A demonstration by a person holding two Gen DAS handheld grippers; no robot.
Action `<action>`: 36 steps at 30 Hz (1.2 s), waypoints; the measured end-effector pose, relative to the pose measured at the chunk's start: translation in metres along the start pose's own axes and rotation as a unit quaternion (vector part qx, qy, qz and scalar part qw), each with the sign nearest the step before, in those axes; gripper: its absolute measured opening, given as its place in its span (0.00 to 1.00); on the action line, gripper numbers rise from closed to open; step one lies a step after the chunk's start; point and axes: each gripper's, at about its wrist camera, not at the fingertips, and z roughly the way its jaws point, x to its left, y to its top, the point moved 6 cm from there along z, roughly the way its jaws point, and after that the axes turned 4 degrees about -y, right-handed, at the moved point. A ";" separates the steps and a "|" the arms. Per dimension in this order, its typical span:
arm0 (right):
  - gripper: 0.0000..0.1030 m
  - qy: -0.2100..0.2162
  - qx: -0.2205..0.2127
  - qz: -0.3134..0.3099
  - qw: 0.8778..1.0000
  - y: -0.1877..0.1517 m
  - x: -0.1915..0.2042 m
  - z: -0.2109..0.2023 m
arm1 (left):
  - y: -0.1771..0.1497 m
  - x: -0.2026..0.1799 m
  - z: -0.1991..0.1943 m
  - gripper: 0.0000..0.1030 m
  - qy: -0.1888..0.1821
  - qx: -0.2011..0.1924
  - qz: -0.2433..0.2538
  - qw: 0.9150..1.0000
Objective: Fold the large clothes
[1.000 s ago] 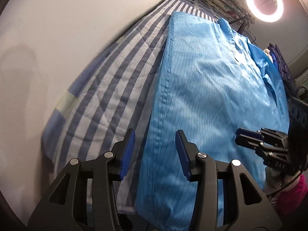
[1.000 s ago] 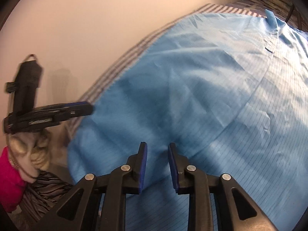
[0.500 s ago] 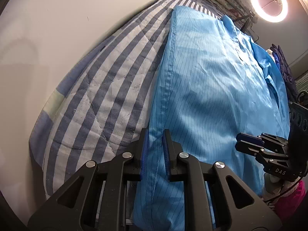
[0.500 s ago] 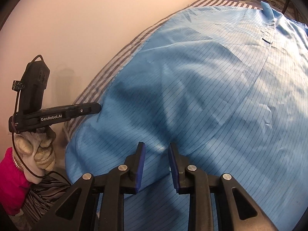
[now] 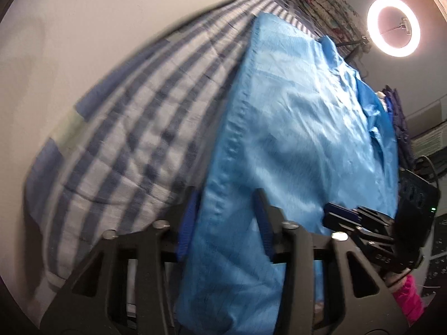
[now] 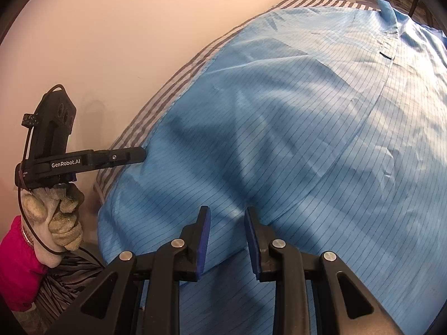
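A large light-blue pinstriped garment (image 5: 293,125) (image 6: 307,111) lies spread flat on a blue-and-white striped bedspread (image 5: 125,139). My left gripper (image 5: 226,217) is at its near left side. Its jaws are opening, with the garment's side hem between the pads and not pinched. From the right wrist view, the left gripper (image 6: 144,153) points at that edge, held by a gloved hand (image 6: 56,215). My right gripper (image 6: 227,234) (image 5: 325,215) hovers over the near hem. Its pads stand a little apart, with a folded edge of cloth showing in the gap.
A plain wall runs along the bed's far side. A lit ring light (image 5: 394,26) and a floral quilt (image 5: 321,5) sit beyond the bed's head. Dark purple clothes (image 5: 396,117) lie past the garment's right side. A pink sleeve (image 6: 16,259) shows at the lower left.
The left jaws closed onto the garment's side hem, then spread apart again around it. The left view has tilted and blurred. The right gripper has barely moved.
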 end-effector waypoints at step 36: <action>0.67 -0.064 0.011 0.049 0.997 0.212 0.022 0.048 | 0.001 -0.091 -0.036 0.00 0.065 -0.108 0.148 0.981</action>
